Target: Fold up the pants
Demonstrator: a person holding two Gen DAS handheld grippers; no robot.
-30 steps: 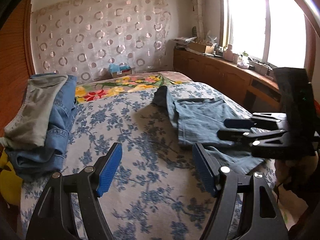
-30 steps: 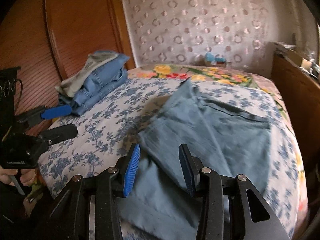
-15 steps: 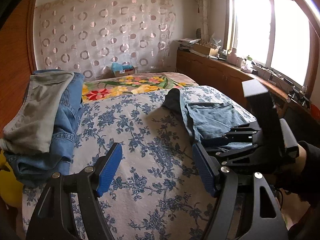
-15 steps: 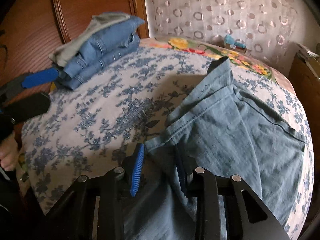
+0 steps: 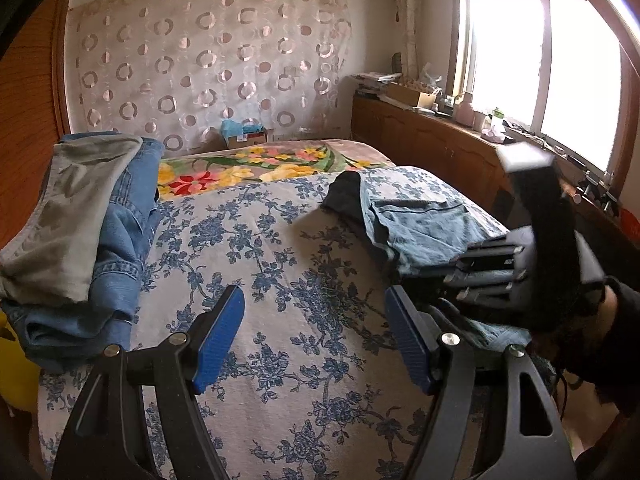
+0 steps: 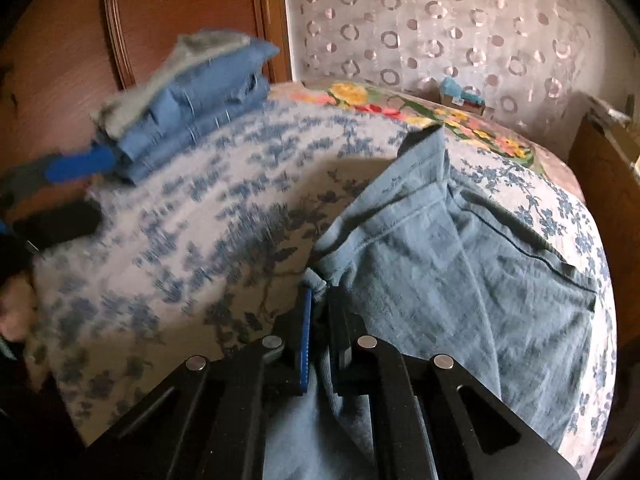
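No writing, label, brand, number or sign can be read in either view. The curtain carries only ring shapes and the bedspread only flower prints, and the small items on the window counter are too blurred to read.

Cloth, plastic and wood surfaces

Pants (image 6: 460, 280): soft matt blue woven cloth, lightly creased. Bed cover (image 5: 280, 280): matt printed quilted cloth. Tool (image 5: 316, 336) pads: ribbed blue, on matt black plastic frames with bright metal pins. Wardrobe (image 6: 180, 12): semi-gloss reddish wood.
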